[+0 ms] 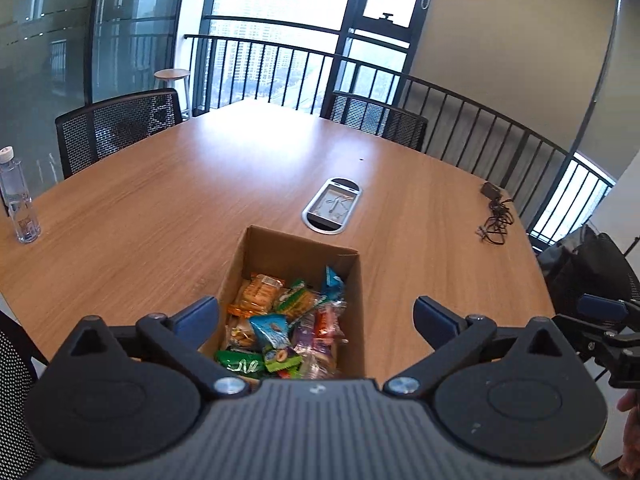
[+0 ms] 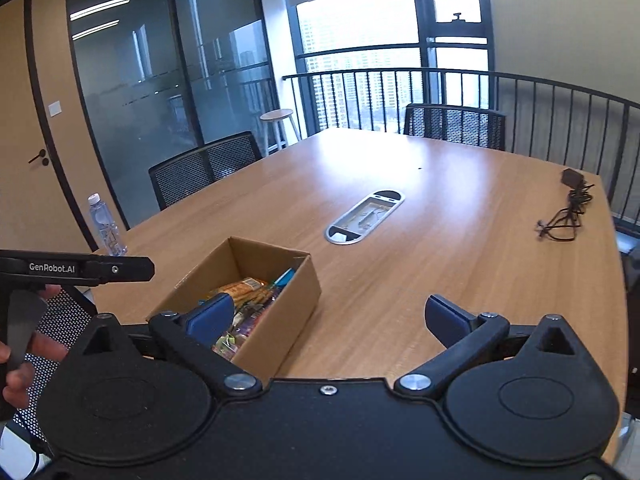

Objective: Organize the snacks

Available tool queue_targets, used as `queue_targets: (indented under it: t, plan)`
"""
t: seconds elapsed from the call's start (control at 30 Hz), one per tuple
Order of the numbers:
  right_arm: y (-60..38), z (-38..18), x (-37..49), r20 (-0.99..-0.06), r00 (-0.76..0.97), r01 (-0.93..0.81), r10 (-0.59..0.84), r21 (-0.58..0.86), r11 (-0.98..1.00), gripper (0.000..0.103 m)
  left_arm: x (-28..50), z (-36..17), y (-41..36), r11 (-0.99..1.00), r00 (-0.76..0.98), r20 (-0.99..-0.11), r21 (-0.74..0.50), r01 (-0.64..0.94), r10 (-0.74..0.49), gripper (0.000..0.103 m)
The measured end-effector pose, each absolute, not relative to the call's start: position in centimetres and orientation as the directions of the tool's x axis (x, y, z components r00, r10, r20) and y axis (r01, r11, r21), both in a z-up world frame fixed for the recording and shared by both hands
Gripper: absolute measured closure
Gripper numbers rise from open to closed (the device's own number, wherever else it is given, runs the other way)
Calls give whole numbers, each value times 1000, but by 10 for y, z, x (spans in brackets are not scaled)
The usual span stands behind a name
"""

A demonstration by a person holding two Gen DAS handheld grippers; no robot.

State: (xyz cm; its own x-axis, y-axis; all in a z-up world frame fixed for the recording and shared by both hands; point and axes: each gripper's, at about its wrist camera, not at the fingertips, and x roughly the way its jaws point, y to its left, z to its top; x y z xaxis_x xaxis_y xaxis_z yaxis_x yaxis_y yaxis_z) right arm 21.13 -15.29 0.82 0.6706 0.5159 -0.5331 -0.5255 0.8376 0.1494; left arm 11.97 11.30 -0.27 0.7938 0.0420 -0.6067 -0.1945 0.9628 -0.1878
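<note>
Both jaws spread wide, empty: left gripper (image 1: pixel 316 316), right gripper (image 2: pixel 330 316). Cardboard box (image 1: pixel 356 280) full of snack packets (image 1: pixel 276 324) on table (image 1: pixel 200 200), 6 o'clock edge; water bottle (image 1: pixel 18 200) at 9.

Left gripper (image 1: pixel 316 314) pitched downward, jaws spread to their widest, blue pads (image 1: pixel 198 314) well apart, nothing between them. Right gripper (image 2: pixel 330 316) pitched downward likewise, jaws equally wide, blue pads (image 2: pixel 446 318) clear of everything, nothing gripped. Seen from the right wrist camera: left hand (image 2: pixel 22 364) at the far left edge, fingers wrapped round the other gripper's handle. Seen from the left wrist camera: right hand (image 1: pixel 632 436) only a sliver at the lower right edge, grip unreadable.
</note>
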Motion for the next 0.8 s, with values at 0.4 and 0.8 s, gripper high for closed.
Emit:
queue_targets:
  t: [0.4, 0.8]
  plan:
    - [-186, 23, 155, -529, 739, -412, 417, 134, 901, 0, 73, 7, 87, 966, 785, -611, -130, -224, 99, 0]
    - [-193, 24, 119, -526, 741, -406, 417, 144, 902, 0, 36, 19, 70, 977, 795, -596, -78, -197, 112, 0]
